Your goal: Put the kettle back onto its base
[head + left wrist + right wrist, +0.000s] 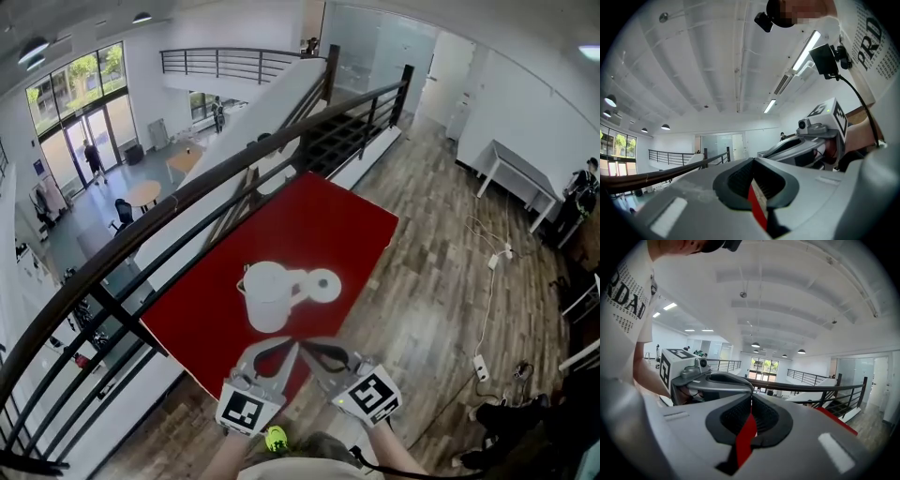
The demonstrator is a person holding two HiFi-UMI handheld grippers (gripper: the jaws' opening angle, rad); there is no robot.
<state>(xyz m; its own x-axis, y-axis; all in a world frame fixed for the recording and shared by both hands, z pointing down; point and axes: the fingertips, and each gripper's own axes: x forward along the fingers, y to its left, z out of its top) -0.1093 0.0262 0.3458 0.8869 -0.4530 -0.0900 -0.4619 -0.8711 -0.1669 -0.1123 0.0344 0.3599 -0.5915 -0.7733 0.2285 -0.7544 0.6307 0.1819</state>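
On the red table (337, 225), a white kettle (265, 295) stands next to its round white base (324, 285), which lies just right of it. The kettle's handle side touches or overlaps the base. Both grippers hover side by side at the table's near edge, just short of the kettle. My left gripper (288, 346) (752, 161) has its jaws together with nothing held. My right gripper (308, 348) (751, 397) is likewise shut and empty. Neither gripper view shows the kettle or the base; each shows the other gripper's marker cube beside it.
A dark metal railing (187, 192) runs along the table's far and left sides, with an open drop to a lower floor beyond. Wooden floor (441, 244) lies to the right, with cables and a power strip (481, 366) and a white table (520, 173) by the wall.
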